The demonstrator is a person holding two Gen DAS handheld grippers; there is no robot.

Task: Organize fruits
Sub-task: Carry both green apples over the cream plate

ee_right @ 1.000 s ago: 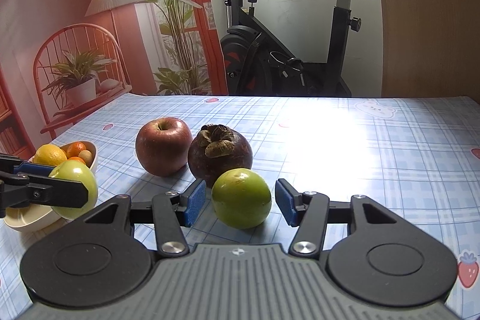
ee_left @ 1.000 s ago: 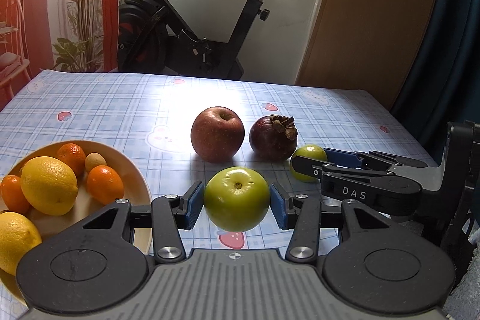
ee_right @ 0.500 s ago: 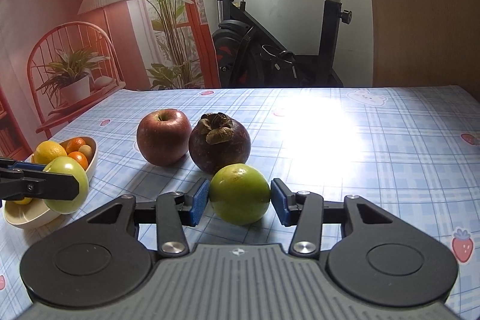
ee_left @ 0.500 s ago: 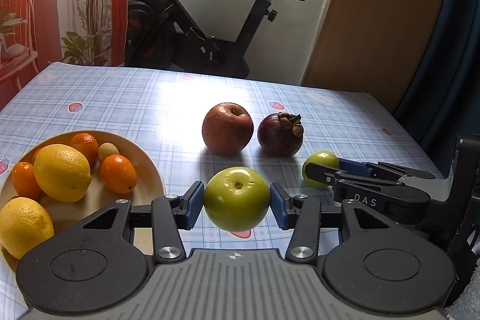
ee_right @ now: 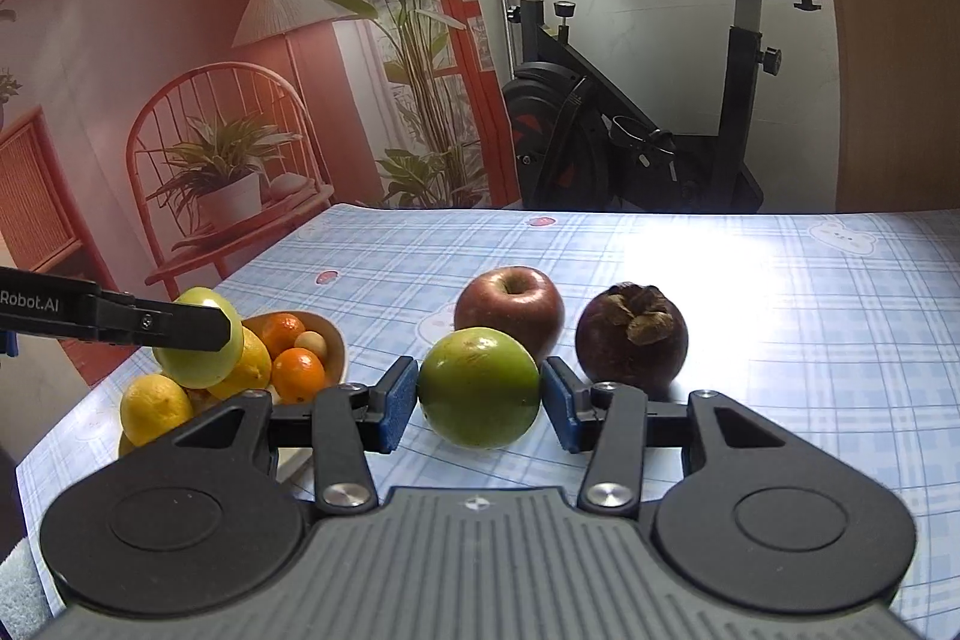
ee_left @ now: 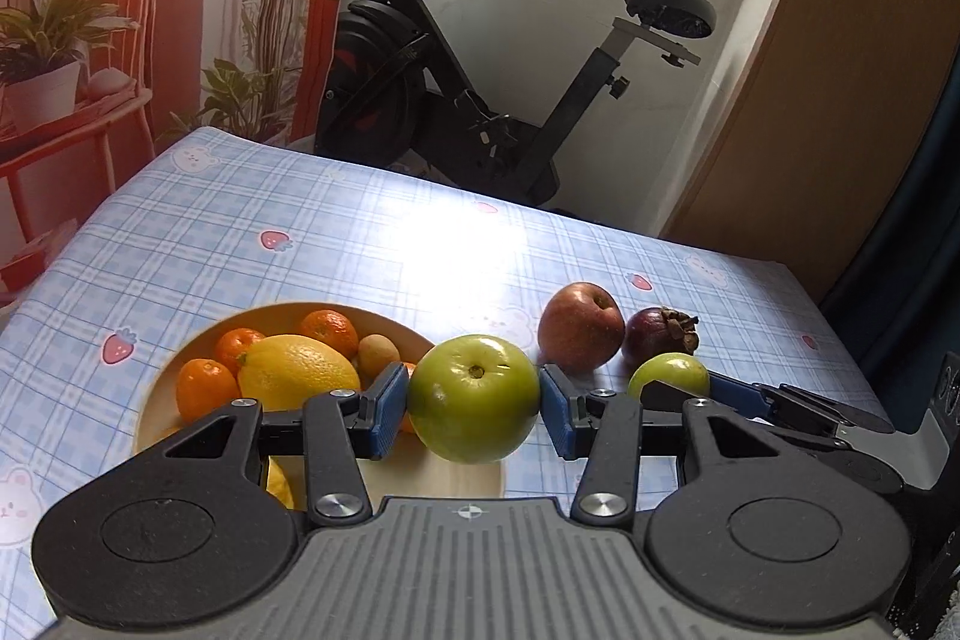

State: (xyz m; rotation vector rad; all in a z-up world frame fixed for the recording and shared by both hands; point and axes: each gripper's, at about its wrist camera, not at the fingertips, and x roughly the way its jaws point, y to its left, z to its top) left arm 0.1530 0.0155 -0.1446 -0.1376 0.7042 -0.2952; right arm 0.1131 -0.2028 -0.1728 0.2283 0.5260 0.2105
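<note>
The left gripper (ee_left: 474, 403) pinches a large, smooth green apple (ee_left: 474, 399) between its blue padded fingers (ee_left: 386, 402), both pads pressed flat against the round sides. That apple hangs above the near-right rim of the bowl (ee_left: 420, 475), a shallow, glossy tan dish. Inside the bowl lie a big dimpled lemon (ee_left: 297, 373), several small shiny oranges (ee_left: 207, 388) and one little beige fruit (ee_left: 378, 353).

The right gripper (ee_right: 479, 405) clamps a second green apple (ee_right: 479, 388), duller and faintly speckled, its pads tight on either side; this apple sits well right of the bowl, whether resting on the checked blue tablecloth (ee_right: 780, 316) or just lifted cannot be told. Just beyond it, farther from the bowl, stand a waxy red apple (ee_right: 510, 304) and a dark purple mangosteen (ee_right: 630, 334) with a dry, crinkled brown cap
</note>
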